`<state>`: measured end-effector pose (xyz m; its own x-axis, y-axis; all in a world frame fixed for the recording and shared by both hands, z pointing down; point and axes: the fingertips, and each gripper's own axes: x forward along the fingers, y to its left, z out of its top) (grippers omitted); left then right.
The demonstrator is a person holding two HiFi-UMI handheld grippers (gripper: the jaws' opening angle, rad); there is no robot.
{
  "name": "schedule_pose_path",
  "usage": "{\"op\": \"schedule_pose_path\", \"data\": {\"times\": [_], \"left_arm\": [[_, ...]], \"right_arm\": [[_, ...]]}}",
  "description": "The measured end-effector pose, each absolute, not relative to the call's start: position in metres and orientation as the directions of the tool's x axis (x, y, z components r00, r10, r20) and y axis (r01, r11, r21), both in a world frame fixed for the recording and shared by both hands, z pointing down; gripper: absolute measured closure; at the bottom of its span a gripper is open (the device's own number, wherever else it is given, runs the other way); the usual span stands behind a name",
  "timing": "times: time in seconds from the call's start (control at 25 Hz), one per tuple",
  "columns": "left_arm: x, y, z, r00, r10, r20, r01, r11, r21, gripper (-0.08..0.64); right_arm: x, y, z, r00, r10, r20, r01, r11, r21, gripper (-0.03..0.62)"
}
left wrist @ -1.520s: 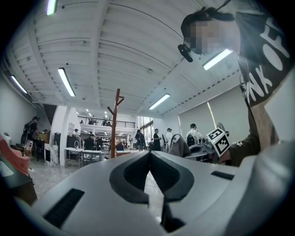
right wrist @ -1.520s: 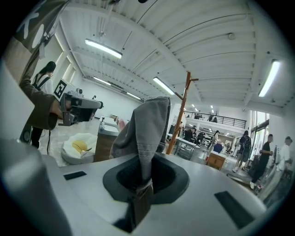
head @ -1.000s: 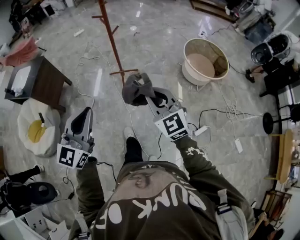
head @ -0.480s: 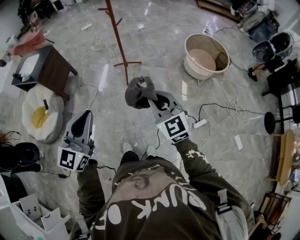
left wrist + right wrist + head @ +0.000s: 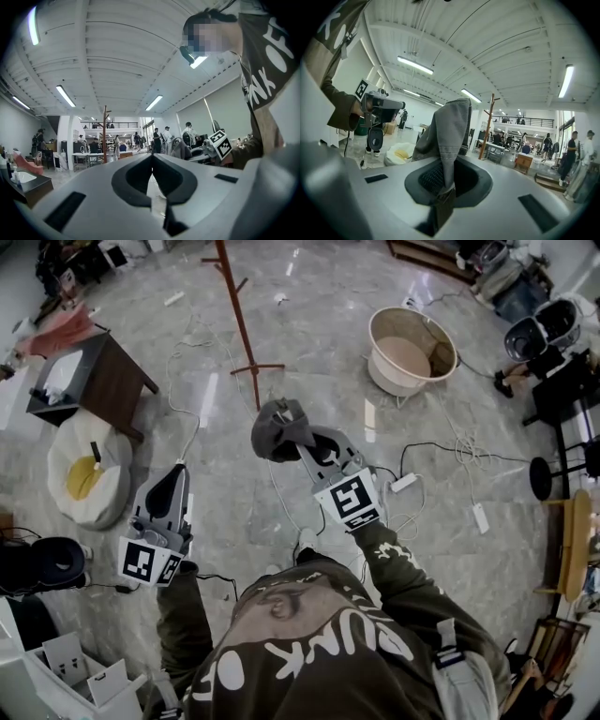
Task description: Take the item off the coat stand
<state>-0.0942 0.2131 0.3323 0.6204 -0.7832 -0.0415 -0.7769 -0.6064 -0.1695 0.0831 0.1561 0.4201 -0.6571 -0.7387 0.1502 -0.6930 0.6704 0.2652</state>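
Grey fabric garment (image 5: 279, 427) hangs bunched from the tips of the right gripper (image 5: 302, 446), held in the air above the marble floor (image 5: 319, 362) in front of the person. In the right gripper view the cloth (image 5: 447, 136) rises from between the fingers (image 5: 426, 180), which are clamped tight on its lower edge. The garment is clear of the brown wooden coat stand (image 5: 239, 320), which stands well apart, further out on the floor. The left gripper (image 5: 175, 476) is held level off to the left side; its fingers (image 5: 136, 176) are pressed together with nothing between them. A round beige tub (image 5: 441, 338) sits on the floor to the right of the stand, a white and yellow egg-shaped cushion (image 5: 84, 479) lies beside the left gripper, and white cables (image 5: 441, 460) trail across the floor near the right gripper
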Motion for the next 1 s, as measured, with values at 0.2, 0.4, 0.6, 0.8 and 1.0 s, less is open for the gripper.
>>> {"op": "schedule_pose_path", "data": {"times": [0.2, 0.4, 0.6, 0.8, 1.0], "left_arm": [[-0.12, 0.234, 0.328, 0.643, -0.764, -0.06, -0.76, -0.627, -0.17, 0.557], [-0.159, 0.256, 0.331, 0.651, -0.755, -0.075, -0.756, -0.636, -0.156, 0.557], [-0.183, 0.282, 0.334, 0.667, -0.74, -0.092, -0.744, -0.654, -0.138, 0.557], [-0.198, 0.299, 0.334, 0.677, -0.729, -0.102, -0.736, -0.666, -0.123, 0.557], [-0.192, 0.308, 0.333, 0.666, -0.739, -0.107, -0.746, -0.654, -0.123, 0.557]], "right_arm": [[0.061, 0.182, 0.414, -0.633, -0.758, 0.157, -0.706, 0.649, 0.284, 0.569], [0.03, 0.213, 0.414, -0.612, -0.772, 0.172, -0.714, 0.632, 0.301, 0.569], [0.005, 0.247, 0.418, -0.594, -0.781, 0.193, -0.72, 0.623, 0.305, 0.569], [-0.013, 0.271, 0.415, -0.586, -0.786, 0.199, -0.724, 0.617, 0.308, 0.569], [-0.008, 0.279, 0.413, -0.595, -0.781, 0.192, -0.719, 0.623, 0.308, 0.569]]}}
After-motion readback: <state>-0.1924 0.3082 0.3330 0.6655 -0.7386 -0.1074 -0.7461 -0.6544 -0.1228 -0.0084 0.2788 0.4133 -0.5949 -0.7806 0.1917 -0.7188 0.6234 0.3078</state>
